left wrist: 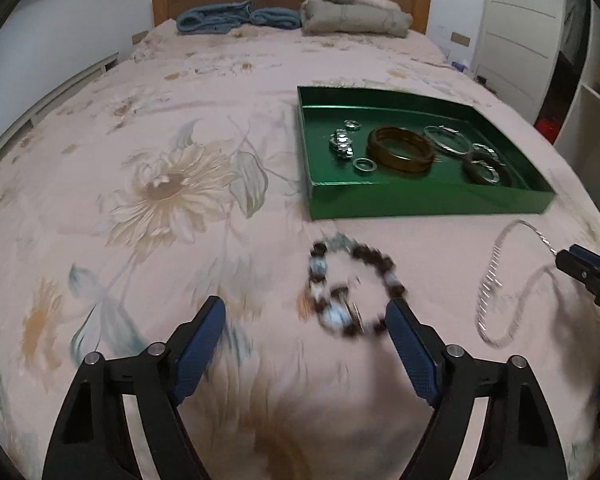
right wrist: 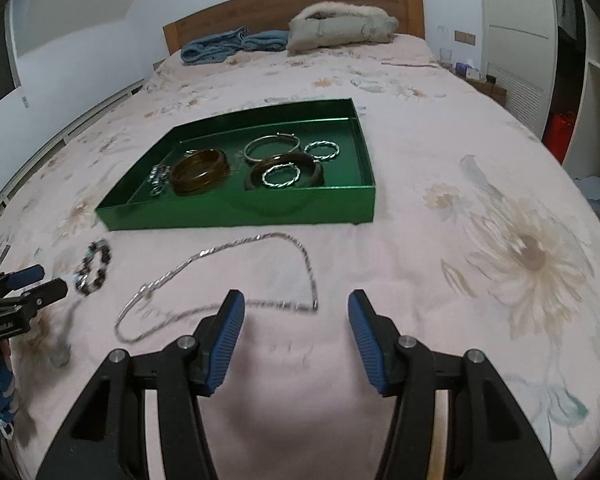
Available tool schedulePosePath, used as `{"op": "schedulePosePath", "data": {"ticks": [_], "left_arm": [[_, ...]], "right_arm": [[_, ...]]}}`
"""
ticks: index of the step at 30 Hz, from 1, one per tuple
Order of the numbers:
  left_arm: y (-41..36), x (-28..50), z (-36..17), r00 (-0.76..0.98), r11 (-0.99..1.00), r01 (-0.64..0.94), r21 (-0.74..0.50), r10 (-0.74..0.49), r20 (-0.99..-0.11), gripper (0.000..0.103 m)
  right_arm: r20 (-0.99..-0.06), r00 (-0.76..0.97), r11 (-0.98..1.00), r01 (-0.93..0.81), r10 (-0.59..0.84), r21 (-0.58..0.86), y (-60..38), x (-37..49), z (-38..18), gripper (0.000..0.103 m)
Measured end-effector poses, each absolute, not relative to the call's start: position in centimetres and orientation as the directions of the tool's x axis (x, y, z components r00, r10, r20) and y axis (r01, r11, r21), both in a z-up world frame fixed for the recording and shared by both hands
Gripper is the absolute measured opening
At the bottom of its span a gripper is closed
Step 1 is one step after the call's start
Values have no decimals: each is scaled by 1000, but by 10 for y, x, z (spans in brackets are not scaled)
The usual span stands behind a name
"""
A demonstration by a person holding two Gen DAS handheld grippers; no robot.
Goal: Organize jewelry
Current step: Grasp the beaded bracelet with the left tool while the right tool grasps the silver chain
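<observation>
The left wrist view showed the left claw (left wrist: 304, 322) spread wide above the bed (left wrist: 140, 120), nothing pinched between its blue pads. A beaded bracelet (left wrist: 352, 288) of dark and pale blue beads lay on the flowered bedspread just ahead of it, its near edge beside the right-hand pad; motion blur hid whether the two touched. Beyond the bracelet sat a green tray (left wrist: 420, 200) holding an amber bangle (left wrist: 400, 152), a thin silver bangle (left wrist: 448, 140), a dark bangle (left wrist: 486, 168), twisted silver hoops and several small rings. To the bracelet's right a silver chain necklace (left wrist: 496, 280) lay looped on the bedspread, one end reaching toward the tip of the right claw (left wrist: 588, 272) at the frame's edge.

In the right wrist view, the right claw stood apart and empty, its pads either side of bare bedspread, with the necklace's near strand and clasp end lying just ahead of the left-hand pad. The necklace curved away toward the tray's front wall without touching it. At the headboard (right wrist: 292, 4) lay folded blue clothing (right wrist: 232, 44) and a beige fur-trimmed coat (right wrist: 340, 28).
</observation>
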State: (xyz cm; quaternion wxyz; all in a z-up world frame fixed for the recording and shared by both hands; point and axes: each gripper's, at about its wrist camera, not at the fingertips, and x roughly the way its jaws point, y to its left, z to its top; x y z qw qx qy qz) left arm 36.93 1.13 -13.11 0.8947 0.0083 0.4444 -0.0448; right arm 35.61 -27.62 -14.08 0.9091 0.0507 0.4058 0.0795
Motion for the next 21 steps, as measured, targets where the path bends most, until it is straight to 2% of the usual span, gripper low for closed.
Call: {"op": "schedulePosePath", "data": {"ticks": [4, 13, 15, 16, 17, 19, 21], "left_arm": [[11, 394, -148, 553, 995, 86, -46, -86, -829, 70], [-1, 408, -169, 511, 991, 131, -5, -72, -856, 70], [-3, 410, -170, 507, 990, 138, -4, -74, -859, 69], [-3, 410, -170, 507, 990, 141, -6, -78, -858, 67], [-4, 409, -169, 510, 988, 153, -9, -86, -856, 61], [-7, 407, -167, 515, 985, 170, -2, -91, -852, 52], [-11, 403, -165, 526, 982, 191, 11, -92, -845, 42]], "right_arm": [[-758, 625, 982, -113, 189, 152, -275, 382, -153, 52], [-817, 549, 979, -184, 175, 87, -261, 417, -172, 49], [-825, 536, 977, -194, 178, 85, -259, 422, -176, 45], [-826, 533, 977, -196, 182, 89, -259, 424, -177, 40], [-825, 531, 976, -196, 190, 99, -260, 426, -177, 30], [-821, 536, 975, -194, 195, 105, -262, 426, -176, 17], [-817, 545, 976, -199, 190, 94, -261, 422, -175, 11]]}}
